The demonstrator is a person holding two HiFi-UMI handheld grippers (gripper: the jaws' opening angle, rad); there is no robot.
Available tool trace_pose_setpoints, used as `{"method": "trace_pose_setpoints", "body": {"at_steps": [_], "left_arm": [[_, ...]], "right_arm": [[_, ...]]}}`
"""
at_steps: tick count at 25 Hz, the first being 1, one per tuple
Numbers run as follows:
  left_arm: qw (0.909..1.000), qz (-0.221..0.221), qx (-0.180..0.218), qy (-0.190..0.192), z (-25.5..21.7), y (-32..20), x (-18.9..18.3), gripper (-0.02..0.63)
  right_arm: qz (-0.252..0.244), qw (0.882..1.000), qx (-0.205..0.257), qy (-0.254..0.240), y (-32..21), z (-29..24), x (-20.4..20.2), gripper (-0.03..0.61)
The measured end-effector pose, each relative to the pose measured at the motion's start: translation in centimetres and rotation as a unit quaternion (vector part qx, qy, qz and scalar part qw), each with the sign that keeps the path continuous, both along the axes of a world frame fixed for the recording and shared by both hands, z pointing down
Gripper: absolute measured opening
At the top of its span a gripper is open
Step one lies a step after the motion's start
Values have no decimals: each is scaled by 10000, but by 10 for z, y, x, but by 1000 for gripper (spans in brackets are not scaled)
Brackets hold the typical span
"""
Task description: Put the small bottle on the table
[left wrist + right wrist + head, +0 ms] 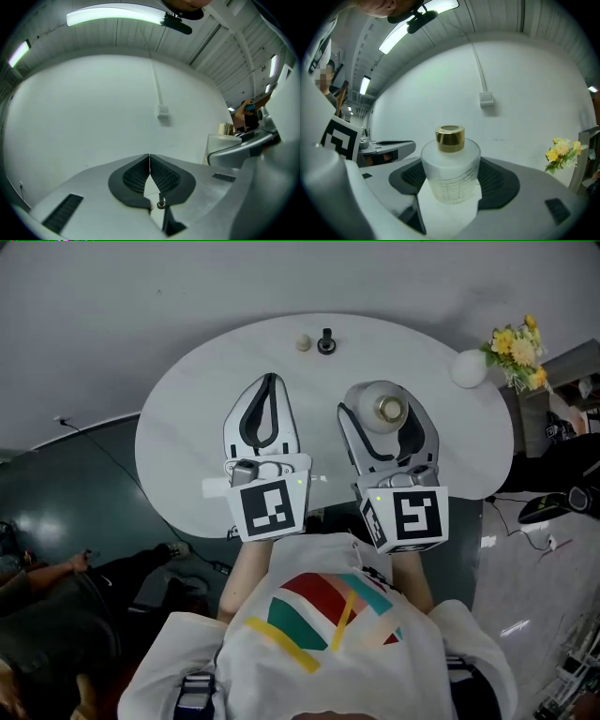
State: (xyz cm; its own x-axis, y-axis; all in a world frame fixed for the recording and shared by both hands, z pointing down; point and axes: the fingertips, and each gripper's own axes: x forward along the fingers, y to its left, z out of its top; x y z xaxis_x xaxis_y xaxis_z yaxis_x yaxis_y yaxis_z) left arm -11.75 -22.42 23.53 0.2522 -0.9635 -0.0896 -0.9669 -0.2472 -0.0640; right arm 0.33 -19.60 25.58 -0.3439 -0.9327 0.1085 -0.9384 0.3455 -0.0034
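Right gripper [451, 183] grasps the small bottle [451, 161] upright, above the table's [187, 432] right half.
Left gripper [149, 169]: jaws clenched tip to tip.

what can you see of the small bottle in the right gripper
The small bottle is squat and round, with a frosted, glass-like body, a faint grid pattern low on its wall and a shiny gold cap. It stands upright between the right gripper's jaws, whose dark ribbed pads hold its sides, over the white table. Whether its base touches the table cannot be told.
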Motion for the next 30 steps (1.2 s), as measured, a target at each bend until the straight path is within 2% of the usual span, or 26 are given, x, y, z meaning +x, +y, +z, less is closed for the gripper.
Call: {"method": "trace_pose_setpoints", "body": {"at_steps": [7,14,18,24,30], "left_arm": [[9996,-203,-206,-69,10,-10,6,18],[9987,-454,-207,-109,9,-4,7,18],[9988,-451,-127,-132,4,-4,15,18],[9983,-383,-296,-320,10,-6,23,18],[9978,-370,-391,-384,16,-13,27,18]], "right_arm": [[-181,9998,-105,-30,-14,6,7,330],[-492,9988,-53,-45,-15,4,5,330],[-553,9984,-36,-50,-14,3,8,330],[-525,9984,-186,12,-18,9,15,330],[-446,9969,-528,-374,-33,21,26,330]]}}
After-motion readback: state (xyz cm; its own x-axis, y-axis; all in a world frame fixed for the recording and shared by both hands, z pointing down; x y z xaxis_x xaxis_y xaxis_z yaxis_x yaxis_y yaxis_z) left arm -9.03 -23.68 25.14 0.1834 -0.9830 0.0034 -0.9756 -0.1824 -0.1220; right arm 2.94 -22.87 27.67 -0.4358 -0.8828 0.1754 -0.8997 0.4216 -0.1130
